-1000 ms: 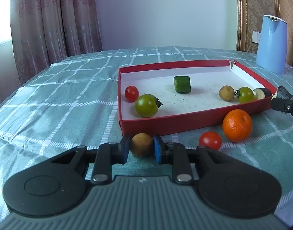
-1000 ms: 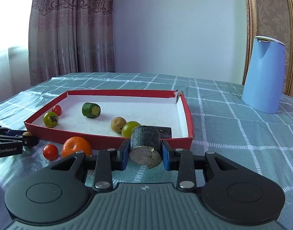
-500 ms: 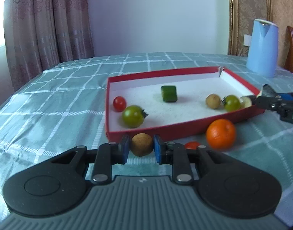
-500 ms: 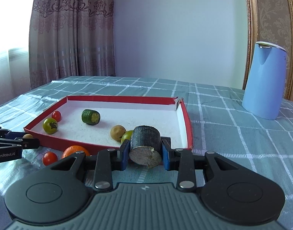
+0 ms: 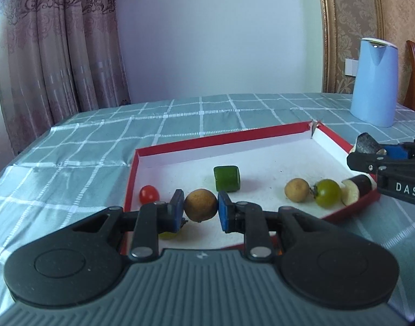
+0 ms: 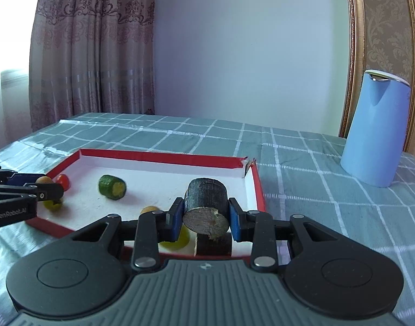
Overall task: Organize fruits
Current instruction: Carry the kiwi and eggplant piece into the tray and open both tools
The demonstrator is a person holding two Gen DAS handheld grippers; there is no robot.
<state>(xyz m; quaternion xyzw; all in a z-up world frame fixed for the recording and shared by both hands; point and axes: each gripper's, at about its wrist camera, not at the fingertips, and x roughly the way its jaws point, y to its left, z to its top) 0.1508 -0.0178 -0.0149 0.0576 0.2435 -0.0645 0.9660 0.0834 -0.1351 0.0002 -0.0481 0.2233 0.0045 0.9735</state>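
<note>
left gripper [image 5: 200, 208], brown fruit [image 5: 200, 204], red tray [image 5: 226, 139]

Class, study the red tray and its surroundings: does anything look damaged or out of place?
Yes: the red tray's far right corner is torn open, its walls split apart with a ragged flap sticking up. Nothing looks spilled.

A tray [image 5: 329, 135] is sitting on a table [image 5: 98, 146], with a cucumber piece [image 5: 226, 178] lying in its middle and a kettle [image 5: 374, 81] standing behind its right corner.
</note>
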